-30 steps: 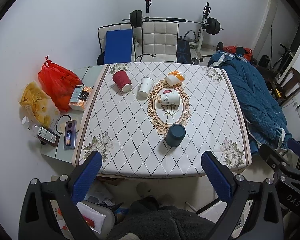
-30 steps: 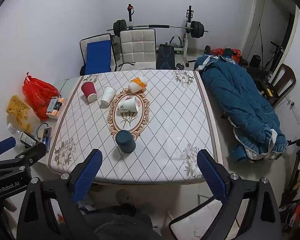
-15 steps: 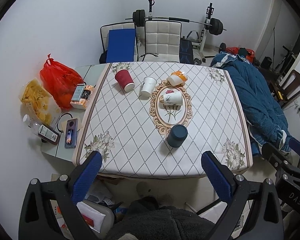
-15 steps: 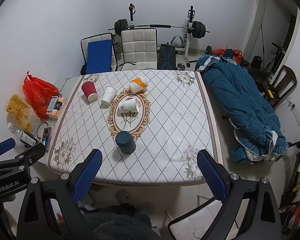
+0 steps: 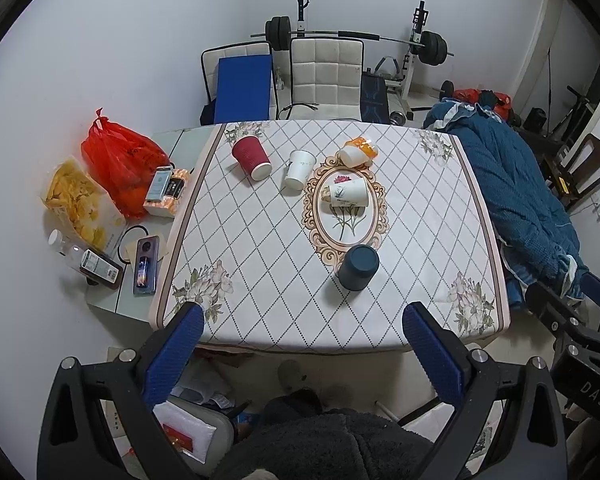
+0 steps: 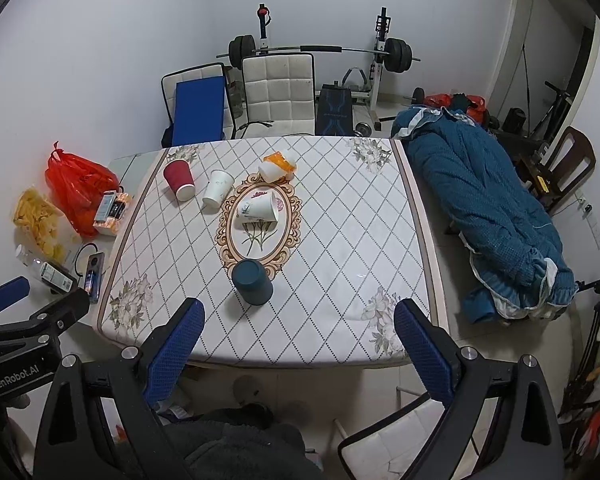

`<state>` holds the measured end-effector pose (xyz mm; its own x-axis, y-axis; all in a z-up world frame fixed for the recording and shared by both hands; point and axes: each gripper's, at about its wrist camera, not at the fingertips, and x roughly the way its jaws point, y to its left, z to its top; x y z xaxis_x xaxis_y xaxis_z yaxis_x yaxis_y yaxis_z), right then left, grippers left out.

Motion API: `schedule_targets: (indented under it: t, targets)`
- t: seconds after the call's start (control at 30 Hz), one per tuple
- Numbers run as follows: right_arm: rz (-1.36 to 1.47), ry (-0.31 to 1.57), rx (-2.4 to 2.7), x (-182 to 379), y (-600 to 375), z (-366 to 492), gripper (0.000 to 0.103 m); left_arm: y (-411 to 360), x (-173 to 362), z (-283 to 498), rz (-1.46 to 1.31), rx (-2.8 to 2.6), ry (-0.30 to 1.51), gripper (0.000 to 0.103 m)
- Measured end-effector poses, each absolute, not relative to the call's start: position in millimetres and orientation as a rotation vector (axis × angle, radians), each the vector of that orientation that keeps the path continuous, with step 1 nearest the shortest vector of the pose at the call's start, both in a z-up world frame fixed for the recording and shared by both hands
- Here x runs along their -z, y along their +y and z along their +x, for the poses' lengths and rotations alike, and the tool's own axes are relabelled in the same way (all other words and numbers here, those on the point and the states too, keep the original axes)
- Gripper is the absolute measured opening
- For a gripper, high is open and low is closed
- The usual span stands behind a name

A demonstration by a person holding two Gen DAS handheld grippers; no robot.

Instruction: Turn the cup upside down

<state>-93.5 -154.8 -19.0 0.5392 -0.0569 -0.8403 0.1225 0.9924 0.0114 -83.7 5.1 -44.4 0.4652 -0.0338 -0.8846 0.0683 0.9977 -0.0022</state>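
Observation:
Several cups are on the patterned table (image 5: 260, 272). A dark blue cup (image 5: 358, 267) stands upside down near the front; it also shows in the right wrist view (image 6: 252, 282). A red cup (image 5: 251, 157), a white cup (image 5: 299, 169), a flowered white cup (image 5: 349, 193) and an orange-and-white cup (image 5: 358, 151) lie on their sides farther back. My left gripper (image 5: 298, 334) is open and empty, high above the table's front edge. My right gripper (image 6: 298, 330) is open and empty too, beside it.
A low side table at the left holds a red bag (image 5: 118, 156), a snack bag (image 5: 78, 200), boxes and a phone (image 5: 145, 265). Two chairs (image 5: 324, 76) stand behind the table. A blue quilt (image 5: 516, 200) lies to the right. A barbell rack stands at the back wall.
Both grippers have drifted slightly, so the table sits a little lower in view. No cup has moved and both grippers stay open.

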Motion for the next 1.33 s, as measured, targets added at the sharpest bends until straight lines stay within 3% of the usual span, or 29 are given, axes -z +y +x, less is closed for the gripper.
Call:
schedule_targets:
  t: [1.33]
  targets:
    - [0.069, 1.036, 0.093, 32, -146, -108, 0.098, 10, 52, -91, 0.04, 0.06, 1.113, 0.102]
